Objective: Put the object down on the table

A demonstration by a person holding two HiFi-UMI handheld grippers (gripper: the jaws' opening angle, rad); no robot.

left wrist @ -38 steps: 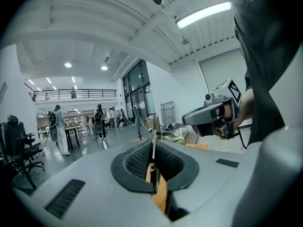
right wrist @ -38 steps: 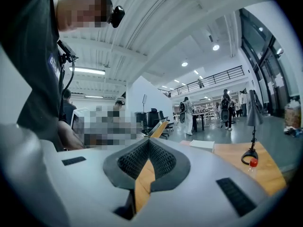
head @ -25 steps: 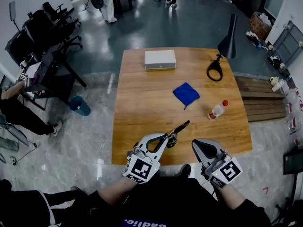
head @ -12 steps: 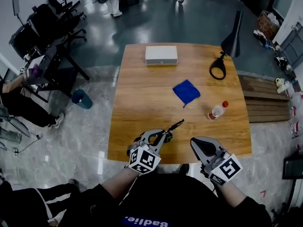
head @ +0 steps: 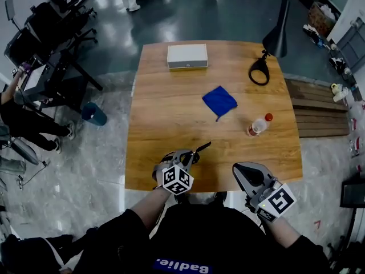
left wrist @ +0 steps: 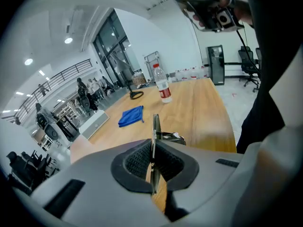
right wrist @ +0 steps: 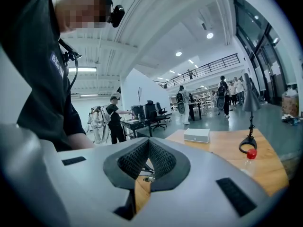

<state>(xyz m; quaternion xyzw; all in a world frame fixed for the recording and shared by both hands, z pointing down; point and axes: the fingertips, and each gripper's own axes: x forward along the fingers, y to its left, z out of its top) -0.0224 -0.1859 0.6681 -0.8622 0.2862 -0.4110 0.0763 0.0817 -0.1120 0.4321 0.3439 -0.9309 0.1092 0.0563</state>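
- Left gripper [head: 191, 156], at 7 o'clock from the table's [head: 171, 119] centre, over the near edge; jaws clamped on a slim metal tool [head: 202, 148]; in the left gripper view the tool [left wrist: 155, 126] stands edge-on between the ribbed pads [left wrist: 135, 157], pinched on both faces.
- Tool's free end points toward 1 o'clock, out over the wood; whether it touches the tabletop cannot be told.
- Right gripper [head: 246, 174], at 5 o'clock from the table's centre, just past the near edge; pads [right wrist: 161, 160] closed together at the tip with nothing between them.
- Blue cloth [head: 219, 101] lies crumpled near the table's centre, toward 1 o'clock; well apart from both grippers.
- Clear bottle with a red cap [head: 258, 125] lies on its side at 4 o'clock from the cloth.
- White box [head: 187, 56] sits flat at 12 o'clock, near the far edge.
- Black desk lamp [head: 276, 39] stands at 2 o'clock, at the far right corner; ring-shaped base on the wood.
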